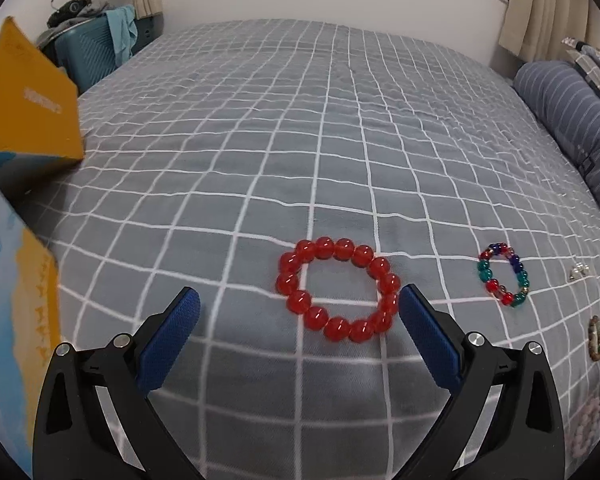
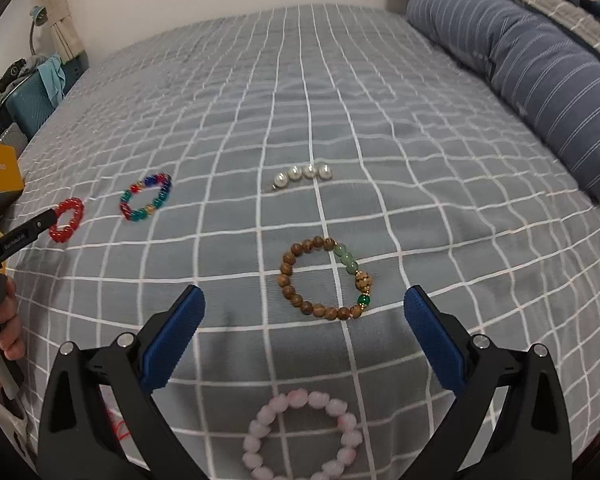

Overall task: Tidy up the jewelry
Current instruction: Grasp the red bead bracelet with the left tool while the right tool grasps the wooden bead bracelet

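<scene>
The work surface is a bed (image 1: 340, 120) covered with a grey sheet printed with a white grid. All jewelry lies flat on this sheet.

Left gripper (image 1: 299, 306): jaws spread wide, holding nothing. The red bracelet (image 1: 338, 294) lies on the sheet just ahead of the blue pads (image 1: 168, 344), nearer the right pad than the left. In the left wrist view the right pad tip appears to sit right against the bracelet's outer beads; whether they touch cannot be told from this angle.

Positions relative to the red bracelet:
- Multicolored bracelet (image 1: 504, 274): to its right, apart from it.
- Pearl piece (image 2: 302, 174): a short row of four white pearls, further right, beyond the multicolored bracelet.
- Wooden bracelet (image 2: 326, 278): brown beads with a few green ones, well to the right and closer to the person.
- Pink bracelet (image 2: 302, 436): furthest toward the person, well apart to the right.
- Box (image 1: 28, 100): yellow and blue cardboard, standing open to the left, at the edge of the bed.
- Pillow (image 2: 540, 80): blue with white stripes, far to the right along the bed's edge.

Right gripper (image 2: 304, 308): jaws spread wide, holding nothing. The wooden bracelet lies just ahead of its pads, toward the right one, and the pink bracelet lies on the sheet below and between the two fingers (image 2: 436, 344).

A hand (image 2: 4, 320) grips the handle of the left gripper at the left margin of the right wrist view.
</scene>
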Motion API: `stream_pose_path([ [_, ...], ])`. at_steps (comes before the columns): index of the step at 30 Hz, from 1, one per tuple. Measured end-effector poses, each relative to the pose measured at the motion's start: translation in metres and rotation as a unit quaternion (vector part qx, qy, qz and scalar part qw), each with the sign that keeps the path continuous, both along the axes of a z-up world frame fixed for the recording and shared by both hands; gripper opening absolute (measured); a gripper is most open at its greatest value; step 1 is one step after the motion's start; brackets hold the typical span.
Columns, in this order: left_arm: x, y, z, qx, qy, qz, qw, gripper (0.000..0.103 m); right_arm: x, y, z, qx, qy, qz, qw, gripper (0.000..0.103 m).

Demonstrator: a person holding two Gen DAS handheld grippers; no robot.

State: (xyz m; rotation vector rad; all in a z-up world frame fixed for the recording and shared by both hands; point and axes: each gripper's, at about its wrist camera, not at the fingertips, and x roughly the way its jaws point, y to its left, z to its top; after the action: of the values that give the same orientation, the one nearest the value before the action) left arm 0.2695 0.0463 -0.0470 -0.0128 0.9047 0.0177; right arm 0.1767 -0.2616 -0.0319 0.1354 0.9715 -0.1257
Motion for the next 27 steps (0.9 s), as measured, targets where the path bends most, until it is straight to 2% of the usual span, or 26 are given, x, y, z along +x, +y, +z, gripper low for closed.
stream_pose_path([
  [3, 0.012, -0.006, -0.011, 0.01, 0.01, 0.001, 0.9999, 0.097, 0.011, -0.008, -0.011, 0.006, 0.012, -0.001, 1.0, 0.096],
  [8, 0.026, -0.015, -0.019, 0.005, 0.021, -0.012, 0.9997, 0.097, 0.026, -0.015, -0.026, 0.005, 0.031, 0.001, 1.0, 0.095],
  [15, 0.033, -0.023, -0.025, 0.016, 0.025, -0.016, 0.9994, 0.096, 0.033, -0.012, -0.036, 0.0, 0.037, 0.004, 0.999, 0.077],
  [18, 0.031, -0.025, -0.025, 0.014, 0.024, -0.019, 0.9994, 0.083, 0.032, -0.011, -0.036, 0.0, 0.036, 0.005, 0.999, 0.064],
  [20, 0.03, -0.026, -0.024, 0.017, 0.023, -0.025, 0.9993, 0.068, 0.032, -0.012, -0.034, 0.001, 0.036, 0.005, 0.999, 0.052],
  [22, 0.029, -0.027, -0.024, 0.019, 0.023, -0.028, 0.9992, 0.058, 0.032, -0.012, -0.033, 0.005, 0.037, 0.005, 0.999, 0.043],
  [23, 0.028, -0.027, -0.023, 0.019, 0.023, -0.028, 0.9992, 0.055, 0.032, -0.012, -0.033, 0.007, 0.037, 0.006, 0.999, 0.037],
  [26, 0.027, -0.024, -0.022, 0.02, 0.024, -0.027, 0.9991, 0.041, 0.031, -0.011, -0.032, 0.008, 0.037, 0.009, 0.999, 0.026],
  [27, 0.027, -0.023, -0.021, 0.019, 0.025, -0.026, 0.9992, 0.04, 0.031, -0.01, -0.032, 0.008, 0.037, 0.01, 0.999, 0.023],
])
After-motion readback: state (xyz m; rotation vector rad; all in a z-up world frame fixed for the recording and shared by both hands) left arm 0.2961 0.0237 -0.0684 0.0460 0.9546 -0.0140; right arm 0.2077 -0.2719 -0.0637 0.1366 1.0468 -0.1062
